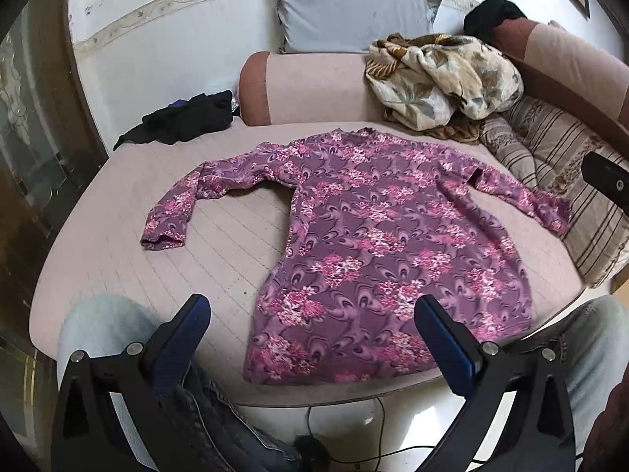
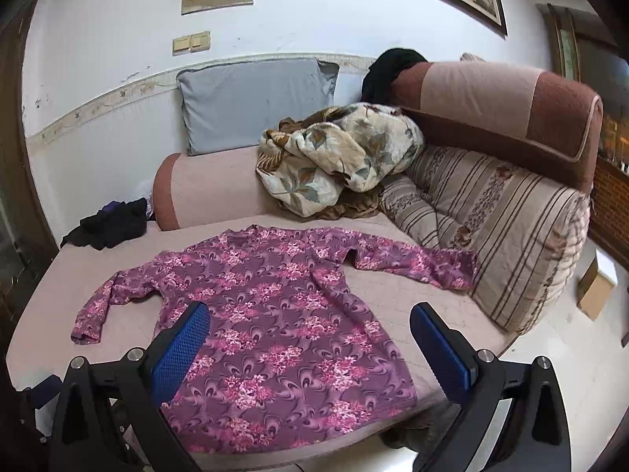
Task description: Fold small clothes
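A purple long-sleeved top with pink flowers (image 1: 377,236) lies flat and spread out on the pink sofa seat (image 1: 118,228), neck away from me, hem near the front edge. It also shows in the right wrist view (image 2: 283,314). Its left sleeve (image 1: 177,212) bends down; its right sleeve (image 1: 523,196) reaches the striped cushion. My left gripper (image 1: 312,314) is open and empty, held above the hem at the front edge. My right gripper (image 2: 308,322) is open and empty, hovering above the top's lower half.
A crumpled floral blanket (image 1: 440,74) lies at the back right. A striped cushion (image 1: 570,181) flanks the right side. A grey pillow (image 1: 350,11) leans on the wall. Dark clothes (image 1: 184,118) lie at the back left. My jeans-clad knees (image 1: 102,326) are at the front edge.
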The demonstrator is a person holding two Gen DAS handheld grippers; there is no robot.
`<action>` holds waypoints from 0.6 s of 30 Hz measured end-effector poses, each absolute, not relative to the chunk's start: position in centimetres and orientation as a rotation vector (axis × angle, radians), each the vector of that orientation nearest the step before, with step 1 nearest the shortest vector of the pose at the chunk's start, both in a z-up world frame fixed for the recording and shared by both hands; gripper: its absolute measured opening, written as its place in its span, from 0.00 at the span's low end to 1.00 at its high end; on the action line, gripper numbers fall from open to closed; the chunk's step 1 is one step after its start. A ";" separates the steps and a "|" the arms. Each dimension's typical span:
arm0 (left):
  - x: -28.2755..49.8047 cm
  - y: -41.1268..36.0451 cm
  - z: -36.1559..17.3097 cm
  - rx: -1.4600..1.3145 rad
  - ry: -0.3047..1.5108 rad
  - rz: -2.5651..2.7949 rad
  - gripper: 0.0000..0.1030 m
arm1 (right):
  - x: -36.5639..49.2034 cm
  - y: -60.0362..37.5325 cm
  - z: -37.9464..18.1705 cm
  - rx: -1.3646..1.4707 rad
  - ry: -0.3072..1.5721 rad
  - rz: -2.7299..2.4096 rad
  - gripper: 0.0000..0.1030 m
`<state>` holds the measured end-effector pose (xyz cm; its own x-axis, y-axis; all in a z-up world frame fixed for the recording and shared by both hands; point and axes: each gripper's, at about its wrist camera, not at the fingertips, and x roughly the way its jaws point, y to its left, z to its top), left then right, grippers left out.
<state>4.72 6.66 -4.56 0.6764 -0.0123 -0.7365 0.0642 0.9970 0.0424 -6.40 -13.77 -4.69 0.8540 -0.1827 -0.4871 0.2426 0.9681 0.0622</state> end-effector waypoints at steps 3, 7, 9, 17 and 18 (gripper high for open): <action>5.5 6.9 -4.3 0.065 0.814 -0.020 1.00 | -5.1 -14.8 -5.5 0.172 0.507 -0.201 1.00; 6.5 7.4 -3.6 0.044 0.809 0.014 1.00 | -3.4 -16.3 -5.6 0.211 0.521 -0.173 1.00; 6.8 7.6 -3.1 0.035 0.806 0.014 1.00 | -3.2 -17.1 -5.4 0.206 0.500 -0.178 1.00; 7.0 4.9 -2.1 0.102 0.788 0.026 1.00 | -3.7 -20.0 -5.2 0.230 0.442 -0.208 1.00; 6.9 4.6 -2.0 0.107 0.789 0.022 1.00 | -3.8 -20.2 -5.3 0.234 0.442 -0.206 1.00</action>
